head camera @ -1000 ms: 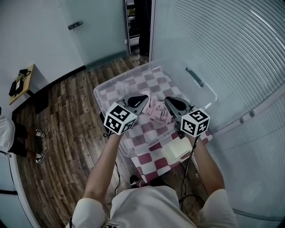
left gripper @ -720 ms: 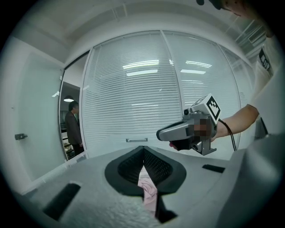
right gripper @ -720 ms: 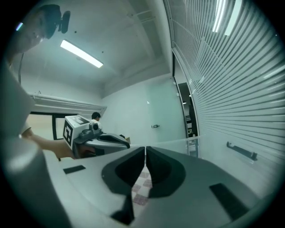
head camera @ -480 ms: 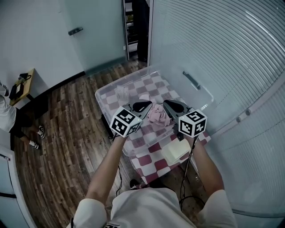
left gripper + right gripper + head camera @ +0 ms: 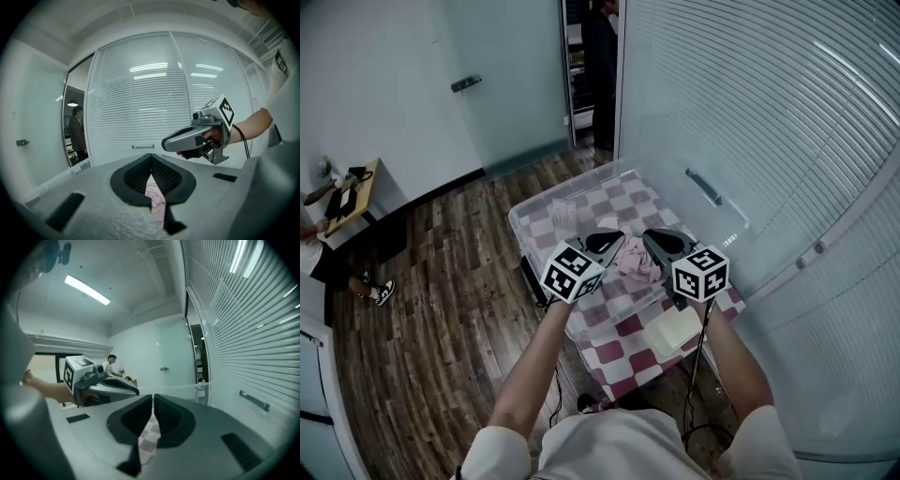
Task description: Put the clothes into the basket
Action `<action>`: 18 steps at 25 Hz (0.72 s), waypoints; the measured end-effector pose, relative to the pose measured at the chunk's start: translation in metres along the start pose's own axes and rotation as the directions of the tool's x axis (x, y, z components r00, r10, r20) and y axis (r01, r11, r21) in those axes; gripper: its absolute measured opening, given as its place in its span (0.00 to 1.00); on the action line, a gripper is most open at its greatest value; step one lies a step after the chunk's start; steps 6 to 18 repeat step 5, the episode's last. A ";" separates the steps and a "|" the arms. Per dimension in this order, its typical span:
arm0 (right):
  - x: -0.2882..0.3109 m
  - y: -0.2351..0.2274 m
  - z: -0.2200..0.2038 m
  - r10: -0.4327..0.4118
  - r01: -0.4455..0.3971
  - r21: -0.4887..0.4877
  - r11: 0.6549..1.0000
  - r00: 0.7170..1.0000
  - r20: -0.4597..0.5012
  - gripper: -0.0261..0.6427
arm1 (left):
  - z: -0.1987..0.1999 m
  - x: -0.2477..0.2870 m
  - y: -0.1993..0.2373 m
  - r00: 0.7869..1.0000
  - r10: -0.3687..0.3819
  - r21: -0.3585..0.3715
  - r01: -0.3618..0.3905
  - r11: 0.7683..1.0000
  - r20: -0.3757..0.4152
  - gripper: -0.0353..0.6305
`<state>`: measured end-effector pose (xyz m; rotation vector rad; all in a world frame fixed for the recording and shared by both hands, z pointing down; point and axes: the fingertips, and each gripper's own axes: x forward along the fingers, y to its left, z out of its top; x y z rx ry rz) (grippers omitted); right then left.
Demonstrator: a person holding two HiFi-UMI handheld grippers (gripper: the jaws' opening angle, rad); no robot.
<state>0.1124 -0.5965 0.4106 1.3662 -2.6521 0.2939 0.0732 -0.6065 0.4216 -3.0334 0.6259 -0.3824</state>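
One crumpled pink garment (image 5: 636,260) hangs mid-frame over the clear plastic basket (image 5: 528,202), left gripper (image 5: 151,174) fingers clamped on it, right gripper (image 5: 153,412) fingers fully closed alongside, drop-in not yet done.

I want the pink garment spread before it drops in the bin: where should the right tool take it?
The bunched right edge of the pink garment, approached from the right by the right tool, whose jaws are shut and must open first. The left tool pinches the left side, so the opposite edge probably gives the widest hold.
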 end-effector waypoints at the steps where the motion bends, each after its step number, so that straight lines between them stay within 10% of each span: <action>1: 0.000 0.001 -0.002 -0.002 0.002 -0.007 1.000 1.000 -0.009 0.08 | -0.001 0.000 -0.001 1.000 -0.001 -0.003 0.001 1.000 -0.002 0.06; 18: -0.002 0.007 0.007 -0.008 0.007 -0.029 1.000 1.000 -0.017 0.08 | 0.007 -0.004 -0.002 1.000 0.000 0.006 0.000 1.000 -0.006 0.06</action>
